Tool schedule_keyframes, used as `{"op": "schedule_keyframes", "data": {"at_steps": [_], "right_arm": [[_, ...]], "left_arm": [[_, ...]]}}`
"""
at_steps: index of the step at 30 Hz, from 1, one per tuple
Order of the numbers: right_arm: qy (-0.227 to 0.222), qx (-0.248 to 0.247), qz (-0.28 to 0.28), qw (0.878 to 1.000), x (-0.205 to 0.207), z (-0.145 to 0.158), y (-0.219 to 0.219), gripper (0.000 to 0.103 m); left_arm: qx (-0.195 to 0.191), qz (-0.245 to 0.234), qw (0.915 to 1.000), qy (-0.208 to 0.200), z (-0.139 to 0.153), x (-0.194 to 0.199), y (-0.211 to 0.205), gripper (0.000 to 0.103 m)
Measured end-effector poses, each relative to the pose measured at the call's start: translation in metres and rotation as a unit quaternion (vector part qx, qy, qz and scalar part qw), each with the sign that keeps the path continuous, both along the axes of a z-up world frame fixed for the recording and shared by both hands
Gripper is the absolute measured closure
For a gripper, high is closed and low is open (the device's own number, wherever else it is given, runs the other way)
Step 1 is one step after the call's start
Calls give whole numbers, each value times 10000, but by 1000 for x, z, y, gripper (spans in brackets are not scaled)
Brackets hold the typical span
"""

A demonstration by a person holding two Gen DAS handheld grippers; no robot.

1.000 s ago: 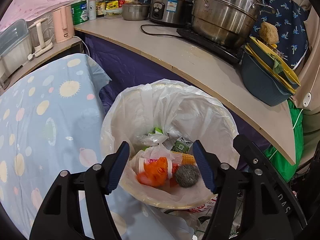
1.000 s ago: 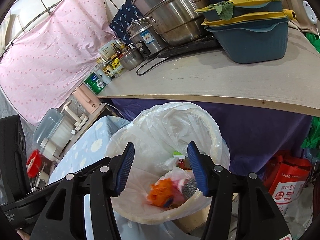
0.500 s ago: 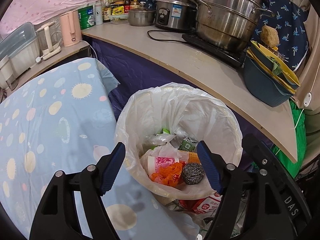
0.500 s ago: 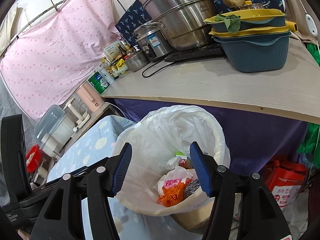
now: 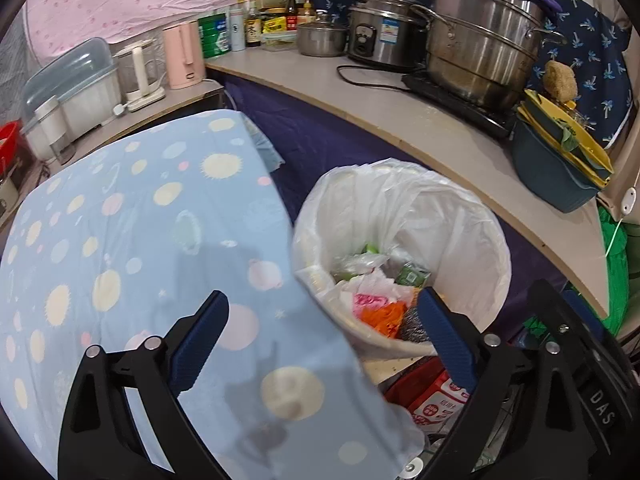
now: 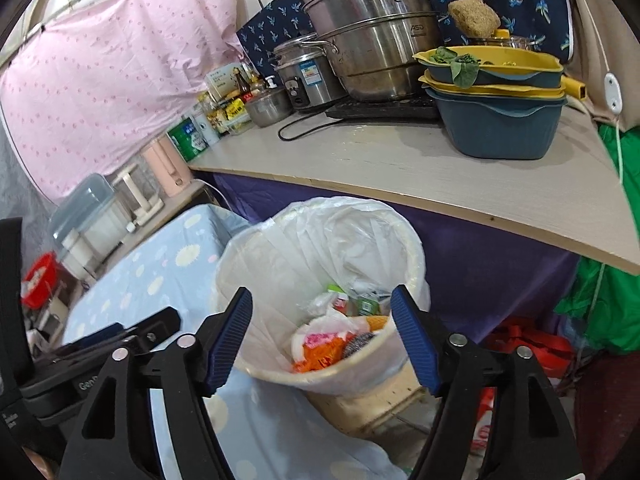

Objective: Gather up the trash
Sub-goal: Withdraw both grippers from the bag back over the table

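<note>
A round trash bin with a white plastic liner (image 5: 460, 224) stands beside the blue-clothed table; it also shows in the right wrist view (image 6: 360, 236). Inside lie an orange wrapper (image 5: 382, 316), a pink-printed cup (image 5: 370, 302), a steel scouring ball (image 5: 412, 326) and green packets (image 5: 412, 274). My left gripper (image 5: 320, 332) is open and empty, above the table edge and the bin's near rim. My right gripper (image 6: 322, 332) is open and empty, above the bin's near side, with the trash (image 6: 324, 350) between its fingers in view.
The table has a light blue dotted cloth (image 5: 120, 240). A curved wooden counter (image 5: 440, 140) behind the bin carries steel pots (image 5: 480, 40), a rice cooker (image 5: 384, 34), teal and yellow basins (image 5: 560, 160), bottles and a pink kettle (image 5: 184, 54). Red bags (image 6: 532, 344) lie on the floor.
Both grippers have pulled back and up from the bin. The left one has shifted left over the table. The orange wrapper now lies settled in the bin.
</note>
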State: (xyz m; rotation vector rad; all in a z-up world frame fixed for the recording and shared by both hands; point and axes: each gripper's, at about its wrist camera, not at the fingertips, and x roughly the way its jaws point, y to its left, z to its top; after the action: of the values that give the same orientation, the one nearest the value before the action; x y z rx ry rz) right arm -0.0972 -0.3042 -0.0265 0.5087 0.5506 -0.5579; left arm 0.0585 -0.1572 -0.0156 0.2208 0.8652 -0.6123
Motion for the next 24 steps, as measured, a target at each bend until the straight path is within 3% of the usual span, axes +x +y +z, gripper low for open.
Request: {"op": "schedule_keyframes", "data": {"at_steps": [8,24], "right_arm": [[505,-297,-14,9983,-12,3,21,19],[752,-332,174,9965,-19,-1,43,19]], "left_arm": [[325,203,9993,-20,-8,-13,24,11],[418,358,9985,27,-12,-26,45,11]]}}
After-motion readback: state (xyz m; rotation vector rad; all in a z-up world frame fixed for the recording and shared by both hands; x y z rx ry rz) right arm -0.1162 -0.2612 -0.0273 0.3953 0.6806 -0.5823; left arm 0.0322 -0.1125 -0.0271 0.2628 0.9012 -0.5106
